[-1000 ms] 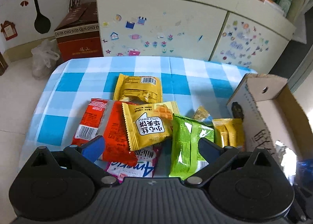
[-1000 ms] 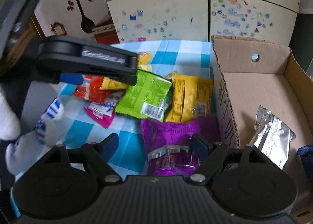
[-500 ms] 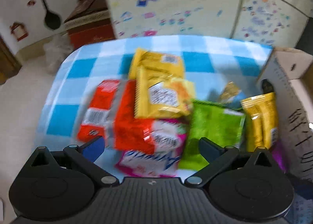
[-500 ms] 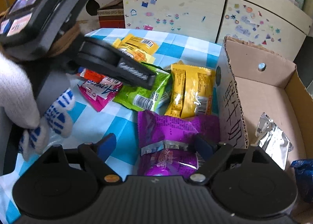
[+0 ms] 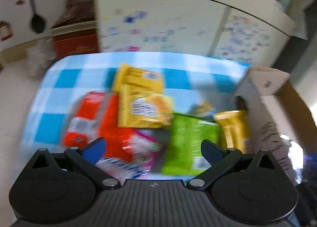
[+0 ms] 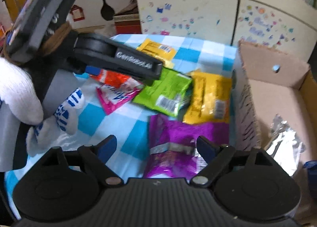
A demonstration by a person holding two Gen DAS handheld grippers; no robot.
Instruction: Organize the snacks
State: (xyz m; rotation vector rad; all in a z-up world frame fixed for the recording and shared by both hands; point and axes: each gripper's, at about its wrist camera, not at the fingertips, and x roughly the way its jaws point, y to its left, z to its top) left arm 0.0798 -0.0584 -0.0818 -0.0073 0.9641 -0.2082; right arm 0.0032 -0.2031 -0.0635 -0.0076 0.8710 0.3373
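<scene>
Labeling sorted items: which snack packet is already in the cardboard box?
The silver foil packet. It lies on the floor of the cardboard box; the purple packet, green packet and the rest are still on the checked cloth.

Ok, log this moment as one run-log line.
left hand-held gripper: open, over snack pile | right hand-held gripper: open, jaws just opened wider, above purple packet, not gripping | cardboard box: holds silver packet

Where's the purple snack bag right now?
In the right wrist view, the purple bag lies flat on the checked cloth directly ahead of the open right gripper, against the cardboard box wall, just below the yellow pack.
</scene>
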